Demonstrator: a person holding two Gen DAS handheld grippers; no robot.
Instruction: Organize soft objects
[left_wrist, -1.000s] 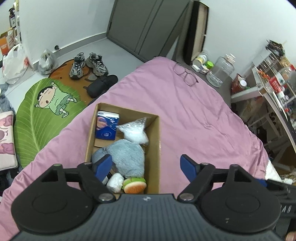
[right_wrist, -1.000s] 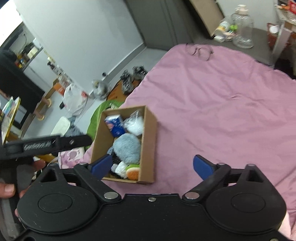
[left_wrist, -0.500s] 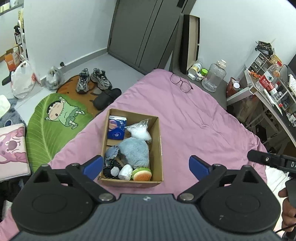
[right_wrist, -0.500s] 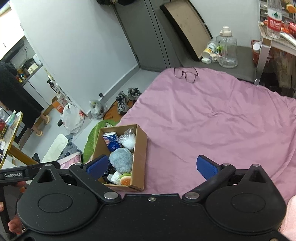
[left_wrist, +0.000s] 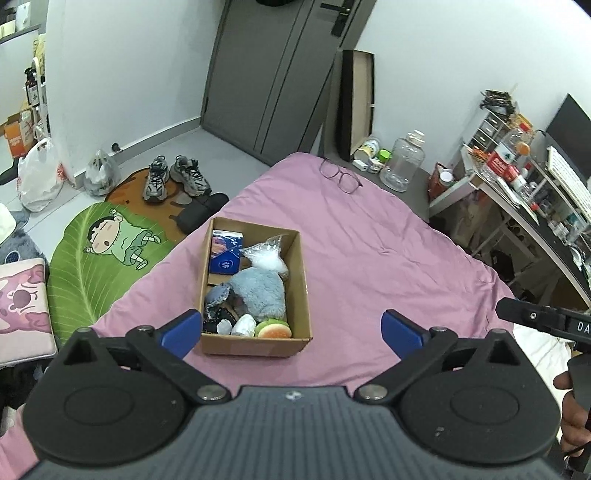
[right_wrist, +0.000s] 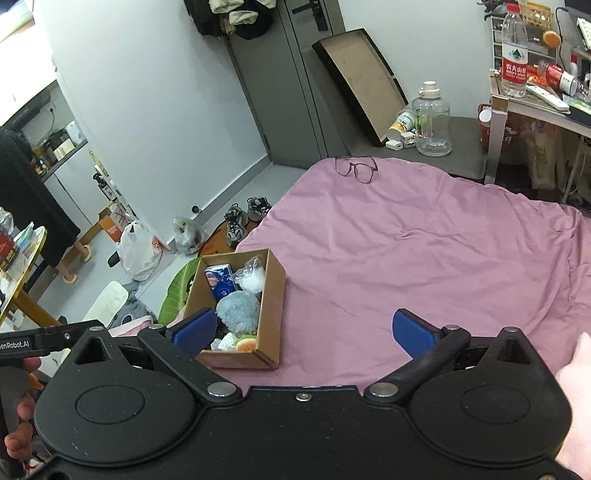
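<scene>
A cardboard box (left_wrist: 304, 291) sits on the pink bed cover (left_wrist: 388, 266) near its left edge. It holds a grey-blue plush (left_wrist: 258, 291), a blue tissue pack (left_wrist: 225, 251), a clear bag of white stuffing (left_wrist: 267, 258), a burger toy (left_wrist: 273, 328) and small white and black soft items. My left gripper (left_wrist: 291, 332) is open and empty, raised above the box's near end. My right gripper (right_wrist: 303, 332) is open and empty, high above the bed, with the box (right_wrist: 273, 295) at its left finger.
Glasses (left_wrist: 340, 179) lie at the bed's far end. Shoes (left_wrist: 173, 177) and a green leaf mat (left_wrist: 99, 258) are on the floor to the left. A cluttered desk (left_wrist: 524, 192) stands on the right, and a big clear jar (left_wrist: 402, 162) stands beyond the bed.
Both grippers have risen and pulled back from the box, so more of the room shows. Both stay open and empty. The box contents have not moved.
</scene>
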